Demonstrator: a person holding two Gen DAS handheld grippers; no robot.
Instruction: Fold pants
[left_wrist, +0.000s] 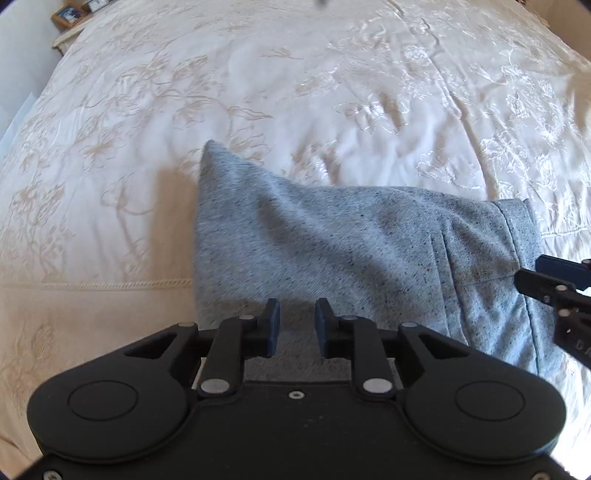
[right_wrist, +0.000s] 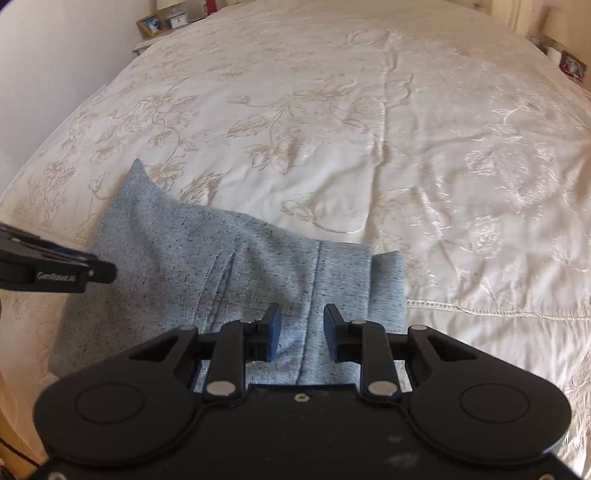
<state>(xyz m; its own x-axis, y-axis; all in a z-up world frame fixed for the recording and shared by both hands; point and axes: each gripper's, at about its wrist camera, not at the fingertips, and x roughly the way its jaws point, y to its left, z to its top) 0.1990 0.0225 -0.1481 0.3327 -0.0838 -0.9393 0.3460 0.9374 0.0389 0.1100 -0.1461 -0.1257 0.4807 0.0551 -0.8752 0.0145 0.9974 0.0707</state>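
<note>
Cream embroidered bedspread (right_wrist: 406, 147) carries folded grey pants (left_wrist: 332, 240) near its front edge. Left gripper (left_wrist: 297, 317) and right gripper (right_wrist: 302, 325) both hover above them, jaws partly open, holding nothing.

Bed (right_wrist: 369, 110): wide, filling most of both views.
Bedspread (left_wrist: 332, 92): cream, shiny, embroidered with beige flowers and vines; lightly creased; a stitched band (right_wrist: 480, 310) runs across it near the front edge.
Pants (left_wrist: 332, 251): speckled light-blue, folded into a compact bundle, lying directly on the bedspread near the front edge; one corner (left_wrist: 210, 147) stands up in a peak.
</note>
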